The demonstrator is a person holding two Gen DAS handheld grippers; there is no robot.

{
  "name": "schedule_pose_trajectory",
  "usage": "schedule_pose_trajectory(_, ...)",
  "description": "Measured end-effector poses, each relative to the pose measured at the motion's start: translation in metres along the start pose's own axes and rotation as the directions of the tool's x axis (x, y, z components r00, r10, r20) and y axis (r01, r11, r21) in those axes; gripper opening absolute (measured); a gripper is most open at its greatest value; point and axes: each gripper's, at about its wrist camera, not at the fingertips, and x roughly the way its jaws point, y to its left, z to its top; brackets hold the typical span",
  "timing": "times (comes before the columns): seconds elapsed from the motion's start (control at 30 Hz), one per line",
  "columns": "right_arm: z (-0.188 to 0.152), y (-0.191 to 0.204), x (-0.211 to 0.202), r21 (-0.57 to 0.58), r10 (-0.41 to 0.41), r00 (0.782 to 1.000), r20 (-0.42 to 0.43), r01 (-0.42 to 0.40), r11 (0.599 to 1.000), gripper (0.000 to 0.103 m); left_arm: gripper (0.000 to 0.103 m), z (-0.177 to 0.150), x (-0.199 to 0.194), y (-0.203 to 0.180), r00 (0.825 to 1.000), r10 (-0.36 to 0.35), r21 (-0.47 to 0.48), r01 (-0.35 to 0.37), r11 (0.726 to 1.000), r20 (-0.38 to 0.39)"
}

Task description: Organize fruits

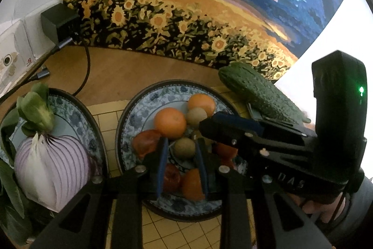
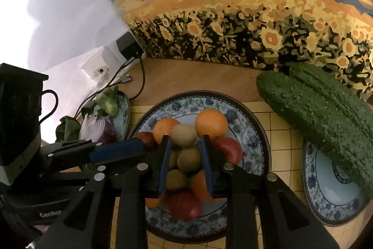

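Observation:
A blue-patterned plate [image 1: 139, 113] [image 2: 251, 130] in the middle holds oranges [image 1: 170, 122] [image 2: 211, 123], brown kiwis [image 1: 184, 148] [image 2: 188, 159] and red tomatoes [image 1: 146, 142] [image 2: 229, 148]. My left gripper [image 1: 181, 165] hovers just above the pile, jaws open around a kiwi without closing on it. My right gripper [image 2: 186, 161] is also open, its blue pads on either side of a kiwi in the pile. Each gripper shows in the other's view, the right one [image 1: 233, 127] from the right, the left one [image 2: 116, 151] from the left.
A left plate [image 1: 77, 113] carries a cut purple onion [image 1: 52, 167] and leafy greens [image 1: 35, 109]. Two cucumbers [image 2: 314, 109] lie on a right plate [image 2: 331, 202]. A sunflower painting [image 1: 186, 4] stands behind; a black adapter [image 1: 59, 20] with cables sits at the back left.

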Motion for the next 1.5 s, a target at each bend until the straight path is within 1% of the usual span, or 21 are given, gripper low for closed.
schedule_pose_trajectory(0.07, -0.001, 0.001, -0.001, 0.003, 0.002, 1.000, 0.002, -0.002, 1.000, 0.027, 0.033, 0.000, -0.002, -0.001, 1.000, -0.002, 0.003, 0.002, 1.000, 0.004)
schedule_pose_trajectory(0.1, -0.001, 0.000, -0.002, 0.003, 0.001, 1.000, 0.003, -0.001, 1.000, 0.027, 0.035, 0.000, -0.003, -0.002, 1.000, 0.003, 0.005, -0.003, 1.000, 0.008)
schedule_pose_trajectory(0.27, -0.001, -0.002, -0.009, 0.016, -0.006, 1.000, 0.017, 0.005, 1.000, 0.028, 0.059, -0.001, -0.012, -0.003, 0.999, 0.017, 0.001, -0.017, 1.000, 0.041)
schedule_pose_trajectory(0.33, -0.001, -0.002, -0.012, 0.020, -0.011, 1.000, 0.023, 0.011, 1.000, 0.032, 0.065, -0.001, -0.014, -0.003, 0.999, 0.033, 0.001, -0.033, 0.999, 0.043)
schedule_pose_trajectory(0.43, -0.001, -0.003, -0.020, 0.030, -0.009, 0.999, 0.031, 0.008, 1.000, 0.034, 0.072, 0.000, -0.017, -0.004, 0.999, 0.021, 0.005, -0.021, 1.000, 0.038)
schedule_pose_trajectory(0.5, 0.000, -0.001, -0.025, 0.028, -0.023, 0.999, 0.035, 0.022, 0.999, 0.034, 0.078, -0.001, -0.019, -0.005, 0.998, 0.032, 0.005, -0.032, 0.999, 0.050)
schedule_pose_trajectory(0.57, 0.001, 0.000, -0.030, 0.030, -0.033, 0.999, 0.037, 0.032, 0.999, 0.035, 0.088, -0.001, -0.021, -0.004, 0.997, 0.039, -0.005, -0.039, 0.999, 0.060)
schedule_pose_trajectory(0.63, 0.002, 0.001, -0.036, 0.034, -0.050, 0.998, 0.044, 0.048, 0.998, 0.039, 0.094, -0.001, -0.024, -0.004, 0.997, 0.031, -0.013, -0.031, 0.999, 0.068)
schedule_pose_trajectory(0.7, 0.002, 0.002, -0.043, 0.036, -0.068, 0.996, 0.057, 0.066, 0.997, 0.049, 0.099, -0.001, -0.028, -0.005, 0.996, 0.023, -0.013, -0.022, 1.000, 0.083)
schedule_pose_trajectory(0.73, 0.002, 0.003, -0.047, 0.036, -0.075, 0.995, 0.062, 0.073, 0.997, 0.052, 0.103, 0.000, -0.031, -0.005, 0.996, 0.020, -0.012, -0.019, 1.000, 0.088)
schedule_pose_trajectory(0.8, 0.002, 0.004, -0.055, 0.038, -0.090, 0.993, 0.074, 0.087, 0.995, 0.061, 0.103, 0.000, -0.034, -0.006, 0.996, 0.017, -0.008, -0.016, 1.000, 0.093)
schedule_pose_trajectory(0.83, 0.002, 0.005, -0.058, 0.039, -0.094, 0.992, 0.080, 0.091, 0.995, 0.064, 0.103, 0.000, -0.037, -0.007, 0.996, 0.020, -0.008, -0.019, 1.000, 0.090)
schedule_pose_trajectory(0.9, 0.000, 0.008, -0.070, 0.036, -0.109, 0.989, 0.102, 0.105, 0.994, 0.073, 0.103, -0.001, -0.046, -0.009, 0.995, 0.021, -0.004, -0.021, 1.000, 0.102)
schedule_pose_trajectory(0.93, -0.001, 0.009, -0.074, 0.035, -0.113, 0.987, 0.112, 0.109, 0.993, 0.075, 0.103, -0.002, -0.052, -0.011, 0.993, 0.024, 0.000, -0.024, 1.000, 0.113)
schedule_pose_trajectory(1.0, -0.005, 0.011, -0.088, 0.032, -0.120, 0.983, 0.142, 0.117, 0.993, 0.083, 0.103, -0.006, -0.065, -0.017, 0.989, 0.031, 0.012, -0.033, 0.999, 0.142)
schedule_pose_trajectory(1.1, -0.013, 0.015, -0.104, 0.030, -0.124, 0.978, 0.170, 0.120, 0.992, 0.090, 0.103, -0.013, -0.085, -0.027, 0.980, 0.056, 0.030, -0.063, 0.998, 0.189)
schedule_pose_trajectory(1.2, -0.026, 0.018, -0.118, 0.024, -0.136, 0.972, 0.190, 0.134, 0.991, 0.095, 0.103, -0.024, -0.099, -0.036, 0.971, 0.092, 0.045, -0.104, 0.994, 0.219)
schedule_pose_trajectory(1.33, -0.052, 0.020, -0.127, 0.015, -0.145, 0.970, 0.196, 0.144, 0.989, 0.100, 0.103, -0.045, -0.106, -0.041, 0.961, 0.138, 0.062, -0.157, 0.986, 0.241)
schedule_pose_trajectory(1.4, -0.067, 0.020, -0.128, 0.019, -0.148, 0.971, 0.187, 0.147, 0.989, 0.101, 0.103, -0.058, -0.103, -0.041, 0.964, 0.148, 0.065, -0.166, 0.984, 0.220)
schedule_pose_trajectory(1.5, -0.087, 0.021, -0.128, 0.015, -0.141, 0.975, 0.172, 0.141, 0.990, 0.103, 0.103, -0.073, -0.099, -0.040, 0.970, 0.144, 0.058, -0.158, 0.986, 0.198)
